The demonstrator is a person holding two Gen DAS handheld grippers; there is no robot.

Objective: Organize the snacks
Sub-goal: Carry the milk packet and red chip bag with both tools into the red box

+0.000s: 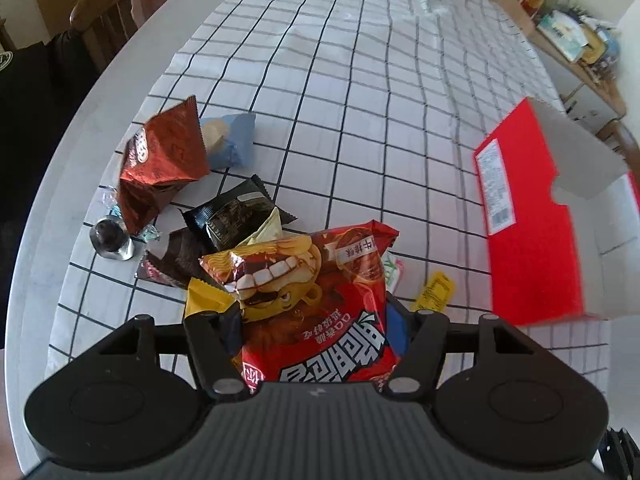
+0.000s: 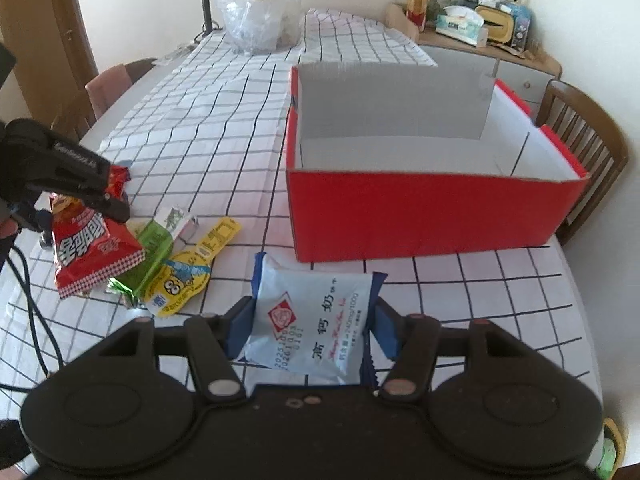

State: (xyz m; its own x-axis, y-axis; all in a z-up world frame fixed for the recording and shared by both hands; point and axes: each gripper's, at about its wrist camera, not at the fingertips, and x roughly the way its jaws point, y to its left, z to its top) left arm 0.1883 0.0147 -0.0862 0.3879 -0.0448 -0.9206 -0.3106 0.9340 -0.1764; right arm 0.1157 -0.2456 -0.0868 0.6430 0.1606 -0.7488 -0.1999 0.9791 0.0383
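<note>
Grid-cloth counter (image 2: pixel 224 128) w/ chairs round it, lamp and clear bag at far end. Left side, left-wrist view: brown pack (image 1: pixel 164 160), blue pack (image 1: pixel 234 140), black pack (image 1: pixel 232 212) and a foil sweet (image 1: pixel 110 238) lie loose on the cloth. Left claw (image 1: pixel 316 320) is clamped on red chip bag (image 1: pixel 320 304), pads pressing both sides; right-wrist view shows bag hanging clear above the pile. Just beside it: green pack (image 2: pixel 150 264), yellow pack (image 2: pixel 184 280). Right claw (image 2: pixel 310 330) grips pale-blue milk pack (image 2: pixel 316 320), near the box front. Red box (image 2: pixel 432 208) sits right of centre, open, white inside, nothing visible in it.
</note>
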